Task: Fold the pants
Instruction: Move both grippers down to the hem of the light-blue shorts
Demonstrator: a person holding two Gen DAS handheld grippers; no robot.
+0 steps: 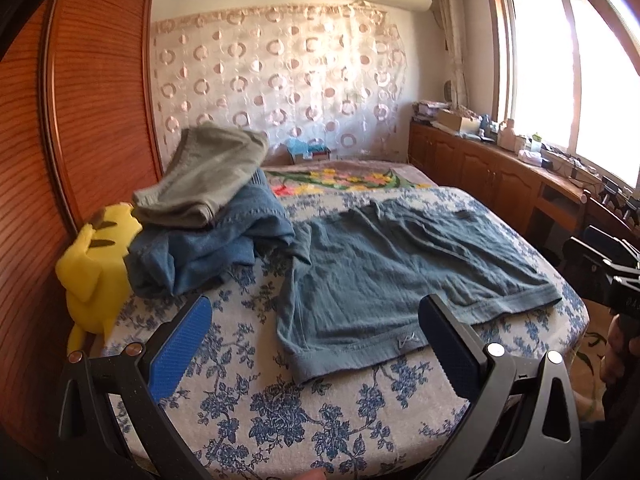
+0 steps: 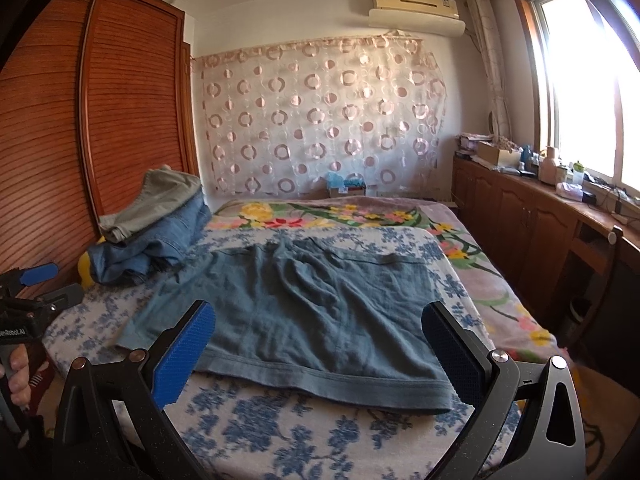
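Floral bed (image 1: 280, 408), pants (image 2: 304, 300) flat, wardrobe (image 2: 120, 112)

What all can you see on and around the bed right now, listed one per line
pants: one, teal-blue, spread flat mid-bed
clothes pile: grey garment on blue denim, bed's left side
plush toy: one, yellow, beside the pile
bed cover: blue floral print
wardrobe: brown, slatted, left
curtain: pink circles, back wall
air conditioner: one, cream, high up
cabinets: brown, cluttered, under window
left gripper: fingers open, empty
right gripper: fingers open, empty
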